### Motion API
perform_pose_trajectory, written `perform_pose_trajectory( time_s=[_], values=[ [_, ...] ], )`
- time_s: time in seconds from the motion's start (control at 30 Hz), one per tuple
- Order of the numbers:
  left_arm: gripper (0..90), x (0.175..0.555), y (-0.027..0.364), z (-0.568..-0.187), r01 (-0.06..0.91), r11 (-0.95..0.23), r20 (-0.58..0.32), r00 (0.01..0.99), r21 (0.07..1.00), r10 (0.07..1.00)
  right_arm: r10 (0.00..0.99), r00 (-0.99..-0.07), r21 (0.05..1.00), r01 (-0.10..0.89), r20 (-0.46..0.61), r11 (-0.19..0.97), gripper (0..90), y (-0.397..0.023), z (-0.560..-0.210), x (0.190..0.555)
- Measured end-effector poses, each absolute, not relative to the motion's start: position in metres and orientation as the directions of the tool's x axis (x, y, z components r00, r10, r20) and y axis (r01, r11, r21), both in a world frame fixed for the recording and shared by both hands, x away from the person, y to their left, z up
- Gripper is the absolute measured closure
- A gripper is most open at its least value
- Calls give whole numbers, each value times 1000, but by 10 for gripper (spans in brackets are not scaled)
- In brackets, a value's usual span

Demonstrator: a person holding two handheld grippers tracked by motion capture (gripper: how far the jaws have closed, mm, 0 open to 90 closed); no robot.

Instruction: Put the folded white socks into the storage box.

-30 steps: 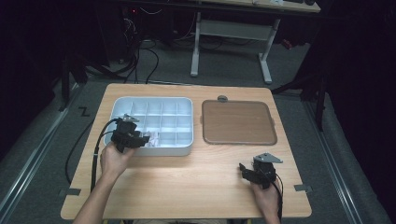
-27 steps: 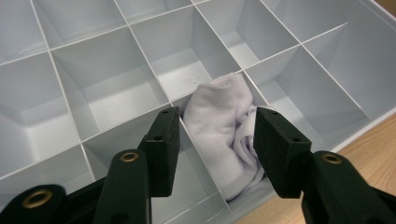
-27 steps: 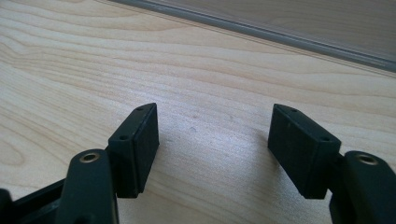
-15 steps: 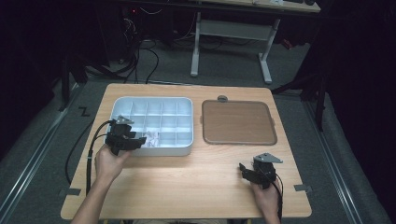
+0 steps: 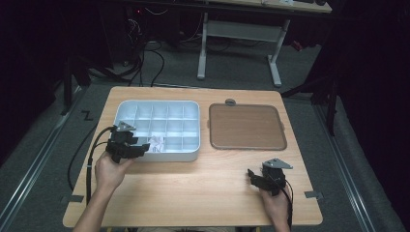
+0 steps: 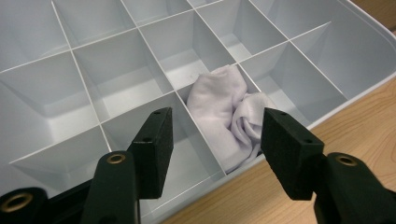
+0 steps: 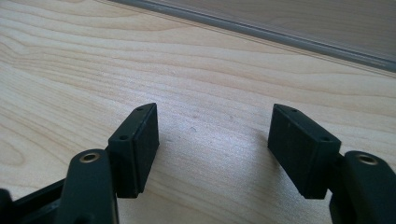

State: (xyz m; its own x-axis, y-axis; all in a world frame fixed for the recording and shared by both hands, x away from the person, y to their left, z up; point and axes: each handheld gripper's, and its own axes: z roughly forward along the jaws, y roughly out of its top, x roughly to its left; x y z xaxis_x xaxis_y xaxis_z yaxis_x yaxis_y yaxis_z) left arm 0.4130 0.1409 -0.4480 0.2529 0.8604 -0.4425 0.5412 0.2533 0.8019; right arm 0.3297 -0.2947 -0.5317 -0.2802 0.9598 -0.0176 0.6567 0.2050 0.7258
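Simply crumpled white cloth (image 6: 229, 116), boxed.

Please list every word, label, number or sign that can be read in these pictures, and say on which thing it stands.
There is no readable text in these pictures.
White compartment box: no print on it.
White cloth in one compartment: plain.
Brown tray: plain.
Floor left of the table: a dark zigzag mark, not clearly a letter.
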Motion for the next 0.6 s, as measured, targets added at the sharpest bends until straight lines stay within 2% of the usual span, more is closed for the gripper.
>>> perform_pose_trajectory(
  time_s=[0.6],
  values=[
    [441,393,152,-445,523,280,-462,256,805,849,960,-280,726,656,-18,205,342,-295,-532,330]
  ],
)
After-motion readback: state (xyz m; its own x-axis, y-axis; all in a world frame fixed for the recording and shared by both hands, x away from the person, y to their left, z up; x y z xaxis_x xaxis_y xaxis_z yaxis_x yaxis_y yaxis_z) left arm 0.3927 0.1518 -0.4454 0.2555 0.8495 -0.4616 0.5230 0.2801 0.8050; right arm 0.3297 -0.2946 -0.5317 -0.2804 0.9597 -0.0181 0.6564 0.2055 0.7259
